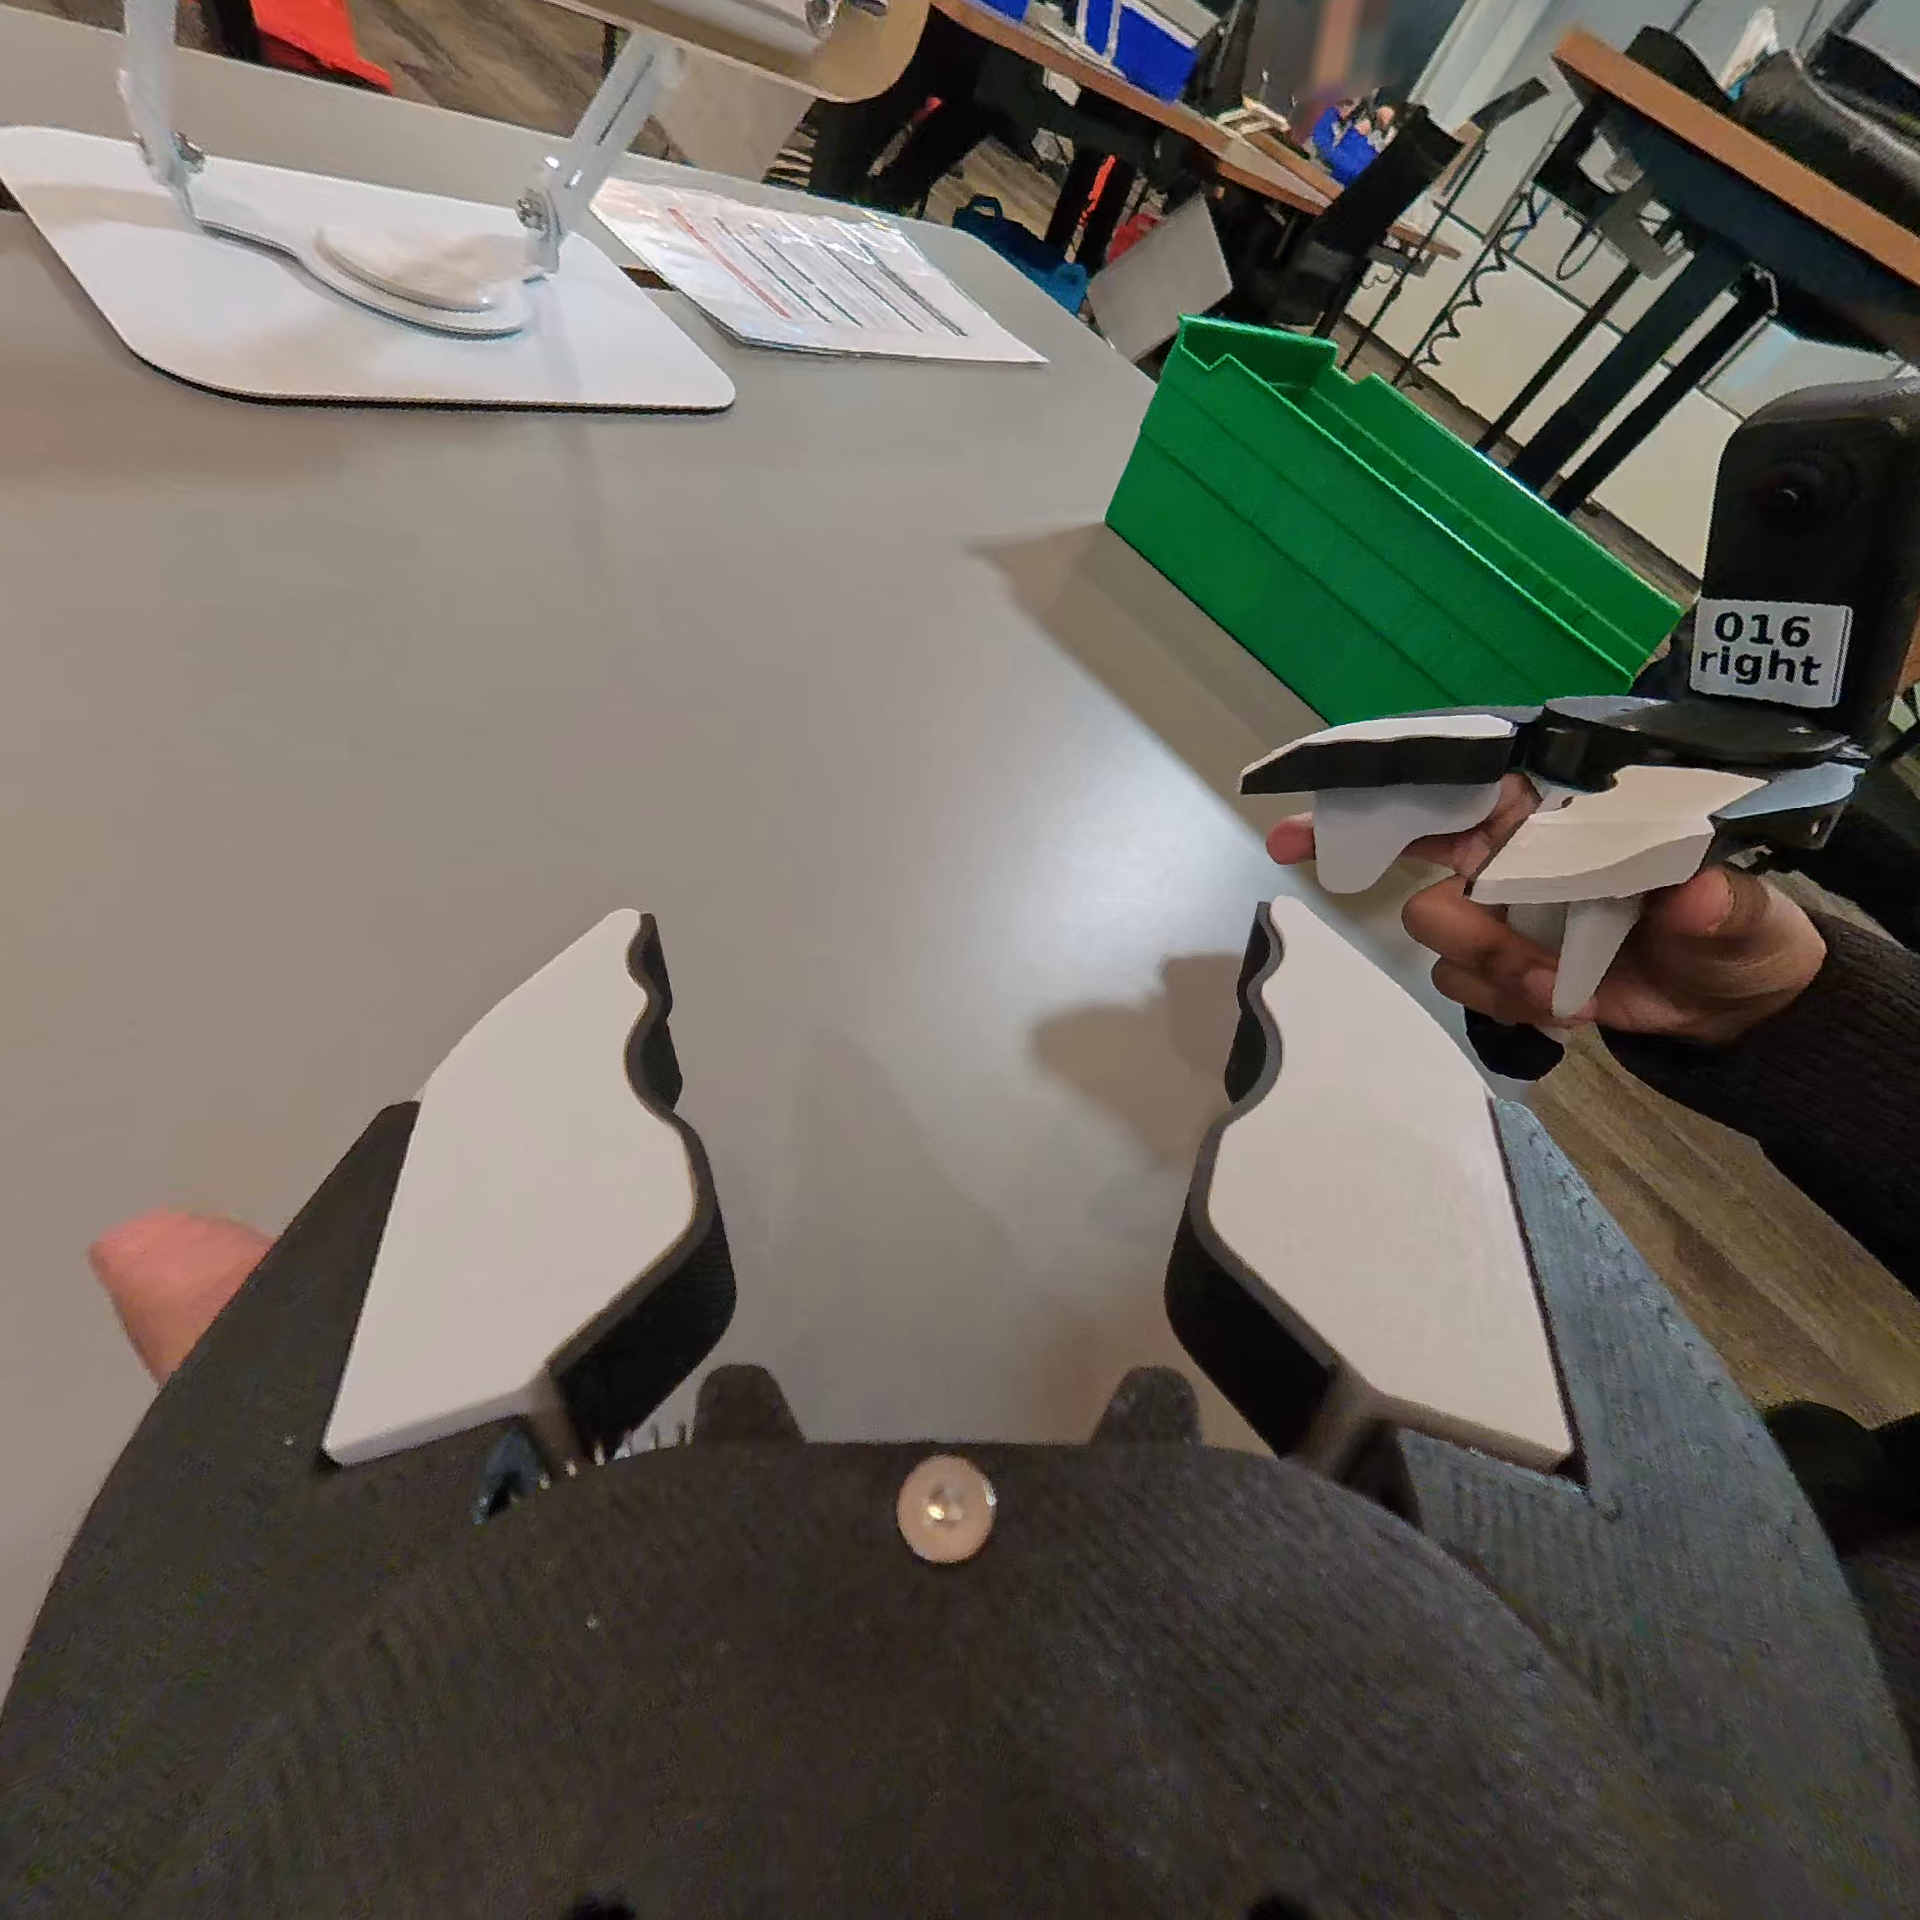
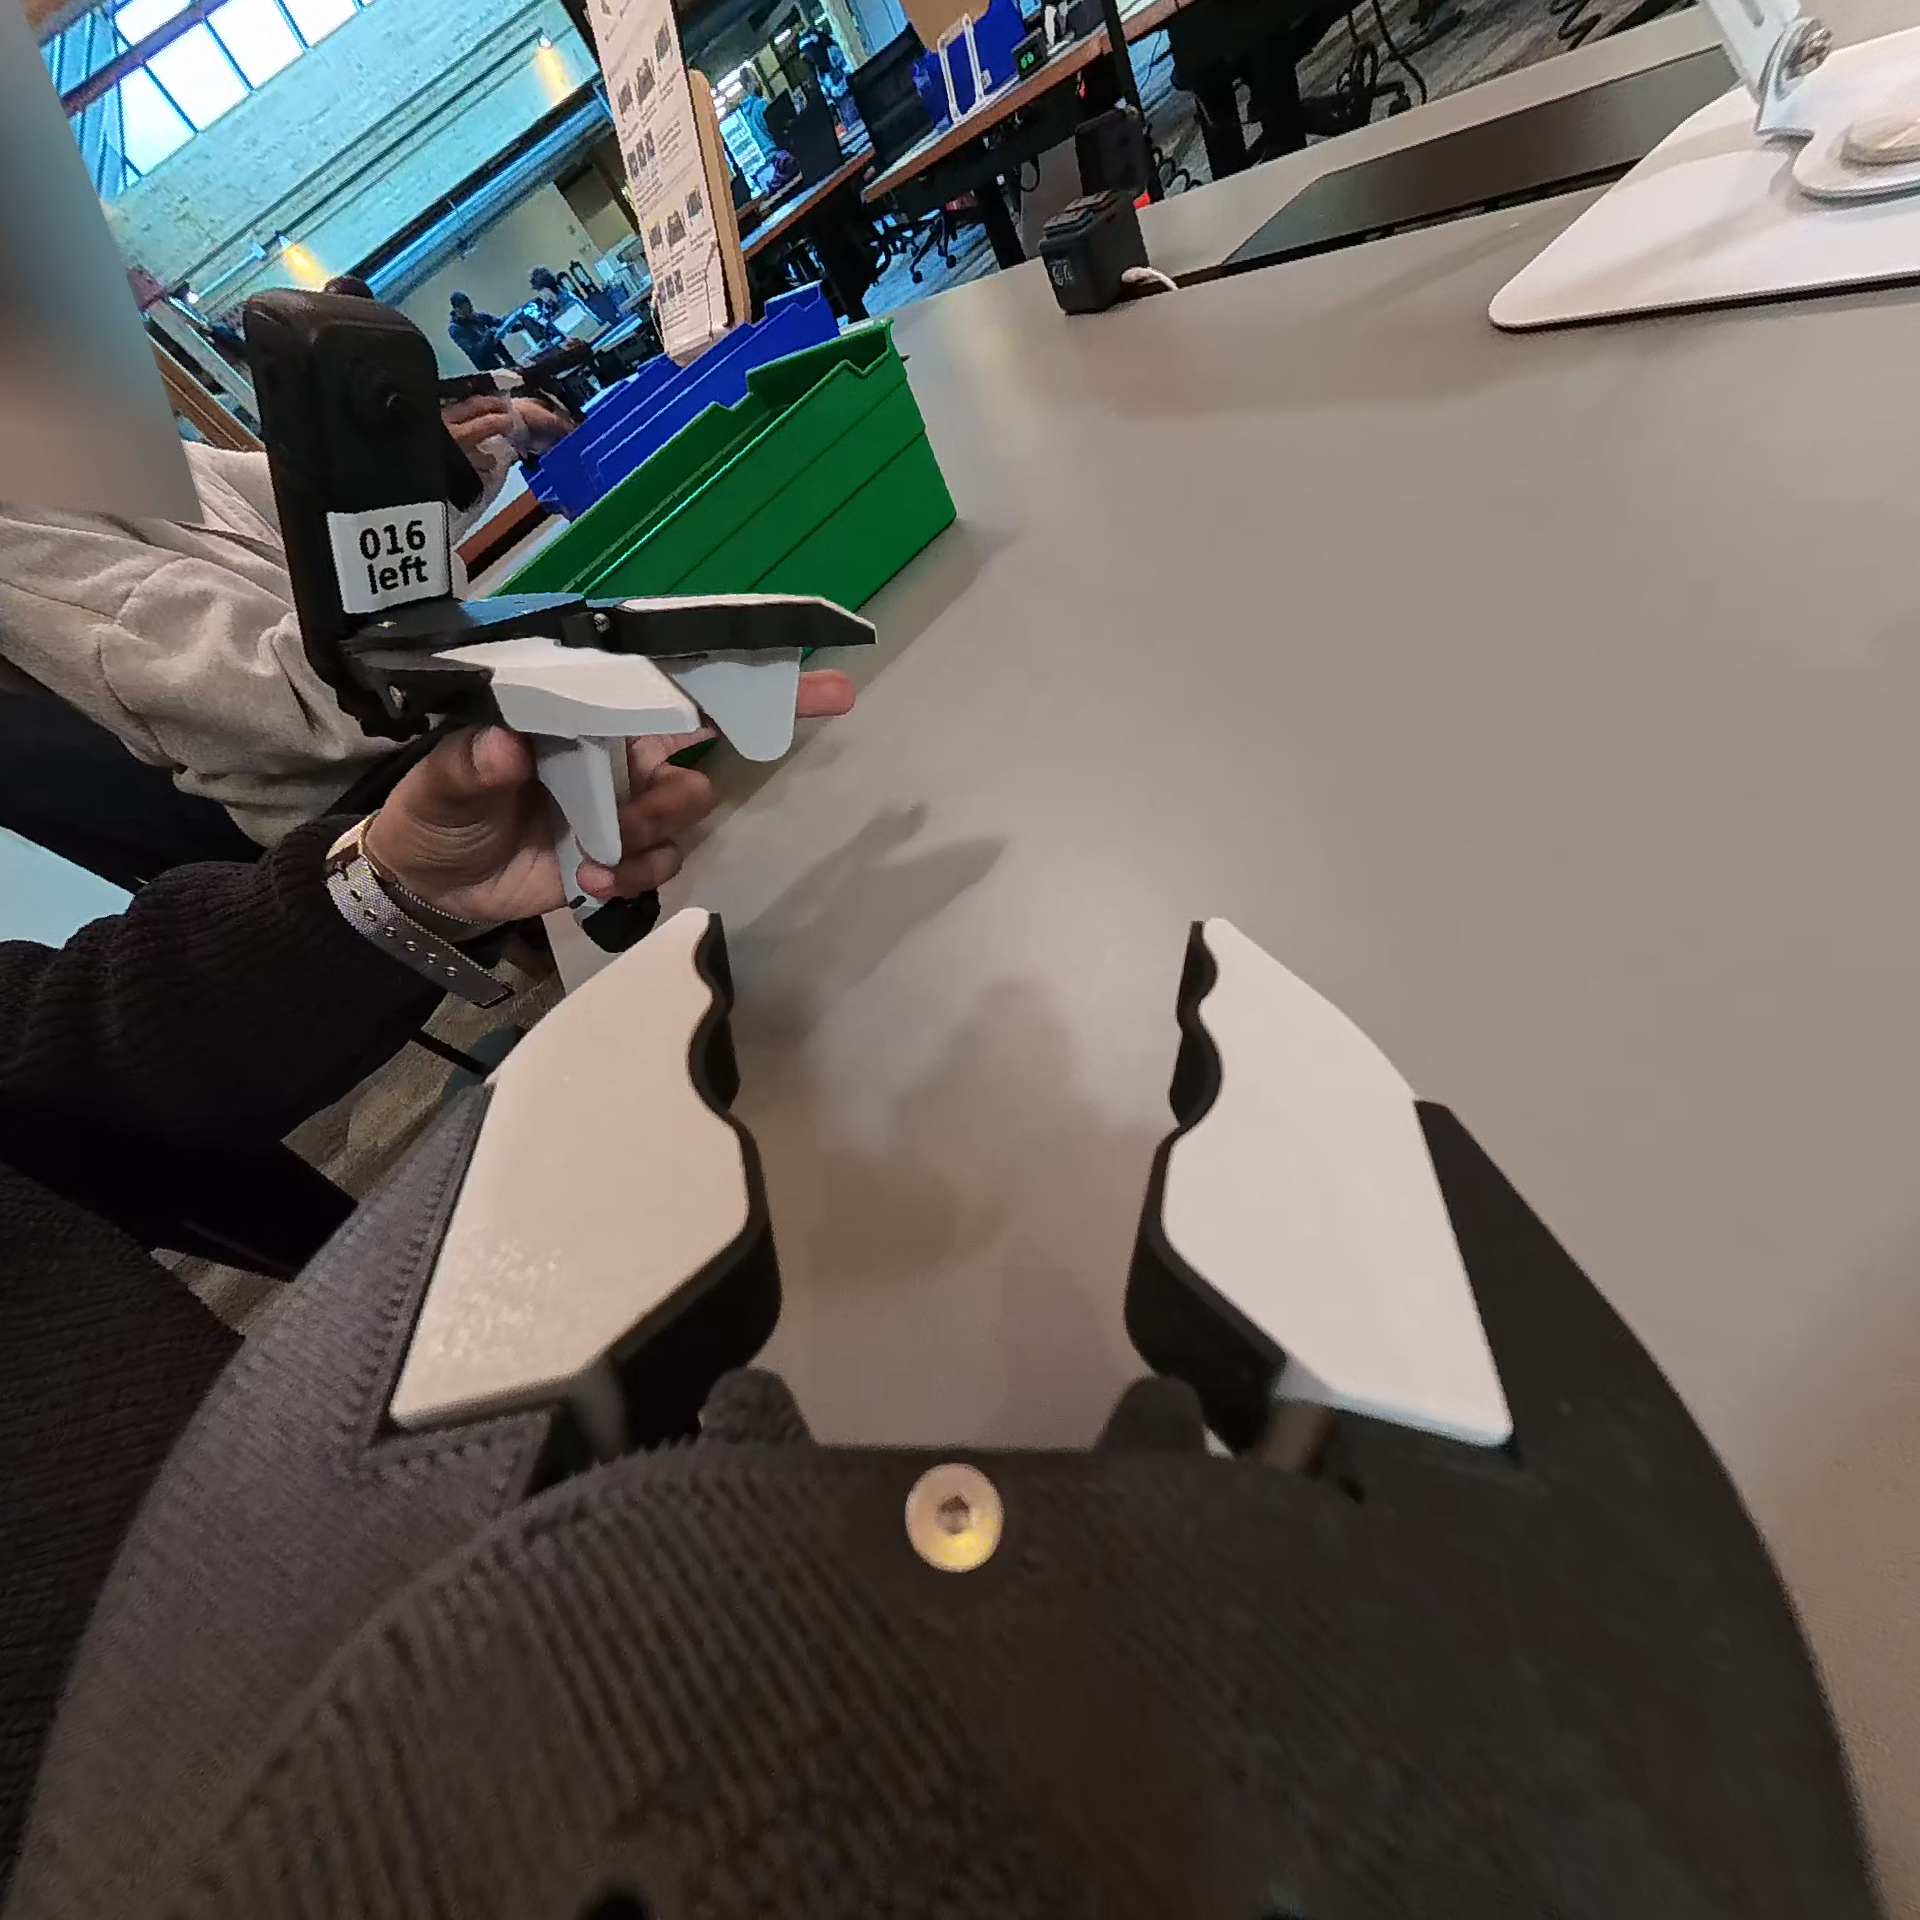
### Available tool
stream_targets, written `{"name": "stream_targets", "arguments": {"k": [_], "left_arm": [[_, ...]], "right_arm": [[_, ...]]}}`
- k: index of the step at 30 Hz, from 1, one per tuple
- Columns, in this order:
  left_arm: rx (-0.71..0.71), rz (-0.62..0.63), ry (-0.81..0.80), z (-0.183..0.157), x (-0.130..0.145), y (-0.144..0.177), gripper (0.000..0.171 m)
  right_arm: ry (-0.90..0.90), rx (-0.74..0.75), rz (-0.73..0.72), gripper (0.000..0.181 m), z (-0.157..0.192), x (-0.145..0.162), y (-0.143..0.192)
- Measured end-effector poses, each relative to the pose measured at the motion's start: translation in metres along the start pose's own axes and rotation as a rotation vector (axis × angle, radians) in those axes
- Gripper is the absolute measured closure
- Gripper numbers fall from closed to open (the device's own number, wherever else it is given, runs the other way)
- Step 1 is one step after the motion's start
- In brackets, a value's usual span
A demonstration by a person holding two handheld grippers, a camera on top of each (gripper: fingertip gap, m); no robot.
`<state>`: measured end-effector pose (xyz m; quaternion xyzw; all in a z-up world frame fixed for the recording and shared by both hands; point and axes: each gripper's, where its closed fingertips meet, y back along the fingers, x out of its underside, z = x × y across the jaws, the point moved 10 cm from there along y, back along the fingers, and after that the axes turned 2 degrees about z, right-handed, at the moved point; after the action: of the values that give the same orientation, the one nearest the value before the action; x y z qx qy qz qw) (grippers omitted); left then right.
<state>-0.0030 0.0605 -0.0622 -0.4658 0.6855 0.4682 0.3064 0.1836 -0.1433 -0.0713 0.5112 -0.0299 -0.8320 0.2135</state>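
left gripper (image 1: pixel 951 935) spread wide, empty, over bare grey table (image 1: pixel 727 675) | right gripper (image 2: pixel 956 940) likewise spread, empty, above same table | each shows in the other's view, hand-held at the table edge | green bin (image 1: pixel 1382 540) beyond, at the edge | white stand base (image 1: pixel 343 301) and printed sheet (image 1: pixel 821 275) farthest

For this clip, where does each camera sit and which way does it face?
Left wrist view: on the left gripper, looking along its open fingers over the grey table; a fingertip shows at left.
Right wrist view: on the right gripper, looking across the same table; a dark sleeve and the hand on the other gripper show at left.
Shared: the table, the green bin, the white stand base, and each other's gripper.
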Motion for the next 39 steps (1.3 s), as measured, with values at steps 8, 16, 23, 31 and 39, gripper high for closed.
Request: {"name": "stream_targets", "arguments": {"k": [8, 16, 23, 31, 39], "left_arm": [[0.075, -0.026, 0.023, -0.002, -0.002, 0.002, 0.083], [0.08, -0.038, -0.06, -0.007, -0.003, 0.005, 0.107], [0.003, -0.078, -0.211, -0.017, -0.003, 0.007, 0.108], [-0.001, -0.178, -0.247, -0.021, -0.005, 0.013, 0.128], [0.016, -0.194, -0.235, -0.026, -0.005, 0.013, 0.12]], "right_arm": [[0.028, 0.064, -0.086, 0.096, -0.002, -0.006, 0.007], [0.115, 0.139, -0.147, 0.086, 0.004, -0.013, 0.013], [0.294, 0.185, -0.245, 0.091, 0.026, -0.02, 0.018], [0.304, 0.188, -0.302, 0.095, 0.028, -0.02, 0.021], [0.409, 0.249, -0.326, 0.104, 0.038, -0.017, 0.021]]}}
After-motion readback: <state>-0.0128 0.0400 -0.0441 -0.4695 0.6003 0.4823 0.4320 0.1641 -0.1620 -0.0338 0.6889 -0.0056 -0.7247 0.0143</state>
